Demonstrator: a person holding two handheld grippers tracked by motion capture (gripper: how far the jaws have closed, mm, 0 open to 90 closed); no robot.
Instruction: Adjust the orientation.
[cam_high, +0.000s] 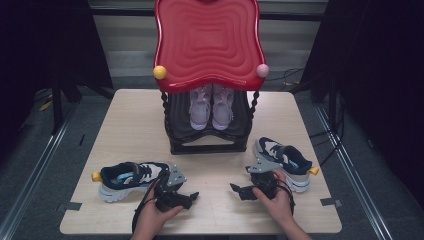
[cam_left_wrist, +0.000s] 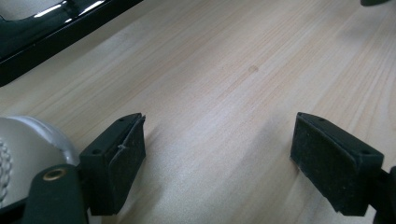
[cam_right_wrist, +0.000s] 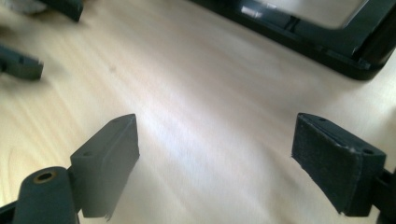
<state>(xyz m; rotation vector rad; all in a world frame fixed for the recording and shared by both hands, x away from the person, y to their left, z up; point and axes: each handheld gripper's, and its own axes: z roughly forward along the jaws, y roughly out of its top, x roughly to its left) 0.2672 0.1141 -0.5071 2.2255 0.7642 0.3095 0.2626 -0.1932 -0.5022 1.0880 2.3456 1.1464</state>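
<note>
Two navy and white sneakers lie on the wooden table (cam_high: 135, 125). The left sneaker (cam_high: 129, 179) points its toe right, and my left gripper (cam_high: 191, 198) rests just in front of that toe, aimed right. Along its own jaws, the left gripper (cam_left_wrist: 219, 135) is open over bare wood, with the sneaker's grey toe (cam_left_wrist: 21, 151) at its left side. The right sneaker (cam_high: 284, 161) lies behind my right gripper (cam_high: 237, 191), which aims left. The right gripper (cam_right_wrist: 215, 135) is open too, with nothing between its jaws.
A black shoe rack (cam_high: 207, 135) with a red wavy top (cam_high: 207, 40) stands at the table's middle back, and a pair of pink shoes (cam_high: 212, 107) sits on its shelf. Its base (cam_right_wrist: 322, 42) lies ahead of the right gripper. Bare wood separates the two grippers.
</note>
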